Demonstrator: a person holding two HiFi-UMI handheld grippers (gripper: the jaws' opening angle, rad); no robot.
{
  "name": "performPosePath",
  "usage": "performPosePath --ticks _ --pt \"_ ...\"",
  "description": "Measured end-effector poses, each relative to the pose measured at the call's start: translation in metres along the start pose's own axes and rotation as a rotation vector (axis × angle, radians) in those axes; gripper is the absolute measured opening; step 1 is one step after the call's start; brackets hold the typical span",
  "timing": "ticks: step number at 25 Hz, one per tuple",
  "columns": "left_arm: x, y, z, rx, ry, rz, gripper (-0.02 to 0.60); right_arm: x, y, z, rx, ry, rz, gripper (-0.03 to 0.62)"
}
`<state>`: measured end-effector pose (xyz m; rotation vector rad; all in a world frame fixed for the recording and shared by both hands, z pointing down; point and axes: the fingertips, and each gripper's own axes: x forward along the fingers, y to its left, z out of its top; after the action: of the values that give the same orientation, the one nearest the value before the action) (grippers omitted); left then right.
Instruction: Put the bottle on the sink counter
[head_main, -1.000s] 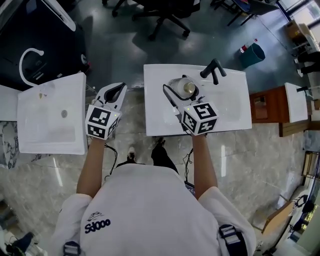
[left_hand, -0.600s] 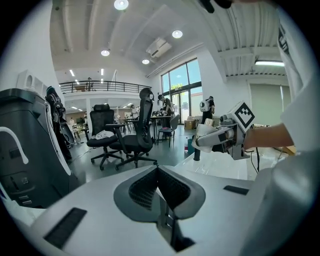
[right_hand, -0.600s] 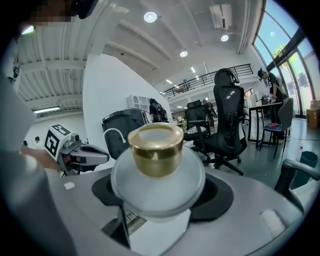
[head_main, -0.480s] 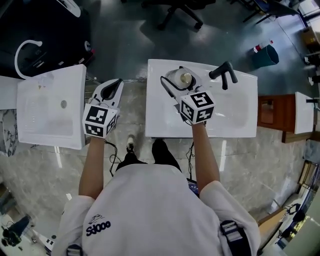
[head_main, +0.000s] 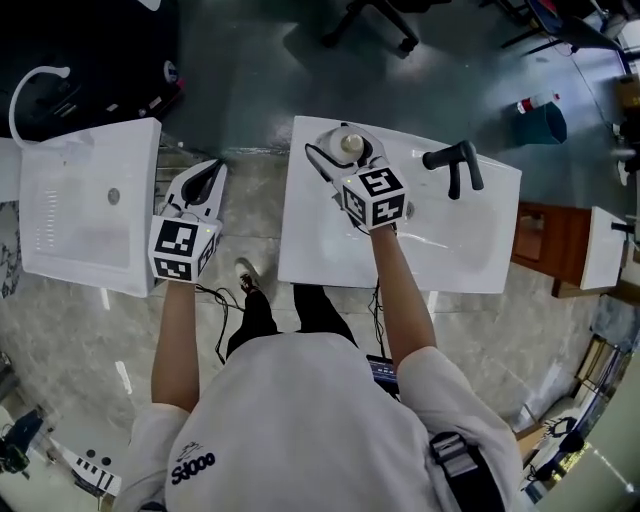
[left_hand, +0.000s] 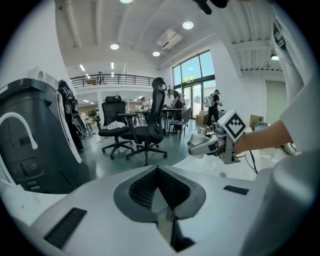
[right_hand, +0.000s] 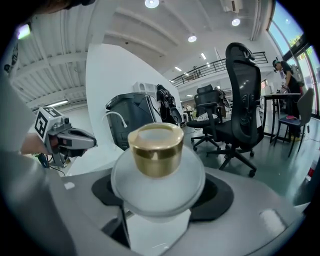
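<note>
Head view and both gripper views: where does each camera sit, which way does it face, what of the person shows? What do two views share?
Head view: on the head, facing down at the sink counter; forearms, left gripper, right gripper show.
Left gripper view: on that gripper, facing chairs past shut jaws; right forearm shows.
Right gripper view: on that gripper, facing along jaws clamping the bottle; left hand shows.
Shared: each gripper view shows the other gripper.

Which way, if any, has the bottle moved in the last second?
Yes. The bottle in the right gripper went away from the black tap, toward the sink's far left corner.
</note>
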<state>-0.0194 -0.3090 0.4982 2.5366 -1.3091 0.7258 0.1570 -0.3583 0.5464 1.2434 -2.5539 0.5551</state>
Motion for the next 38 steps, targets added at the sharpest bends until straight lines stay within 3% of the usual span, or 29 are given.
performPosePath --ticks 8,38 --pt "0.006 0.007 -0.027 -0.061 0.037 0.017 0.006 0.038 -0.008 -0.030 -0.040 0.075 0.015 0.348" --pt "0.013 0.013 -0.044 -0.090 0.057 0.003 0.006 0.085 -0.019 -0.080 -0.054 0.217 -0.007 0.348"
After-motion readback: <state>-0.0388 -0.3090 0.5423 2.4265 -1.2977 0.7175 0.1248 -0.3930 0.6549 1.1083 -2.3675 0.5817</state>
